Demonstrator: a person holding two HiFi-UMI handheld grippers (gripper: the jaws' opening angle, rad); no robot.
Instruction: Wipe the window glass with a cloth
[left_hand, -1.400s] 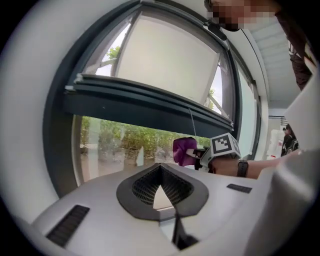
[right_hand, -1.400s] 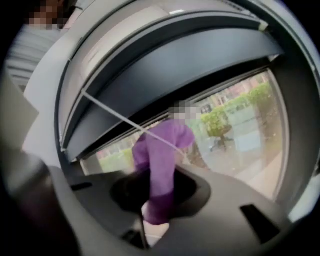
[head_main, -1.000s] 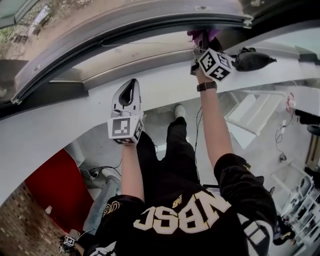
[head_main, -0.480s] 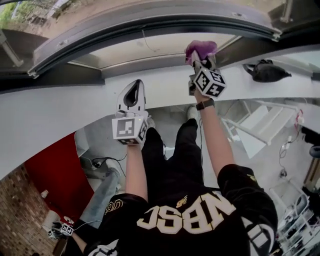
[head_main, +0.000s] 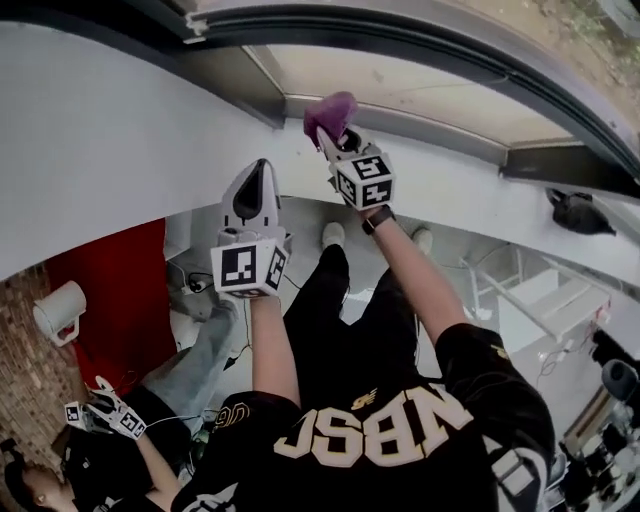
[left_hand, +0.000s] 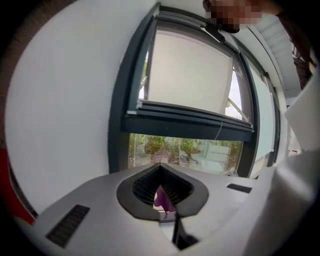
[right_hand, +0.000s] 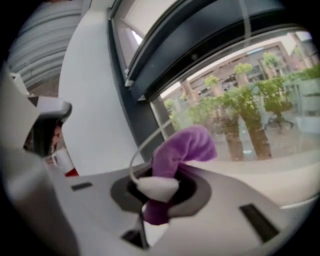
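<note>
As your right tongs (head_main: 337, 138) clamp the purple cloth (head_main: 330, 106) at twelve o'clock, near the window glass (head_main: 420, 90), your left tongs (head_main: 255, 192) sit closed at eleven o'clock, a purple sliver in their hollow. No wiped patch shows; the wiping likely lies ahead.

The cloth (right_hand: 182, 147) is soft, matt purple fabric, bunched and slightly fuzzy. The right gripper (right_hand: 157, 192) and left gripper (left_hand: 161, 172) have smooth, matt, light-grey plastic shells. The left one shows dark ribbed pads inside its jaws. The window glass (right_hand: 250, 120) is clear and glossy, set in a dark, matt frame (right_hand: 200, 45) that looks like painted metal. The wall (left_hand: 65, 100) left of the window is smooth matt white. A rough brick wall (head_main: 25, 400) shows near left. The person's jersey (head_main: 380, 450) is black knit cloth.
</note>
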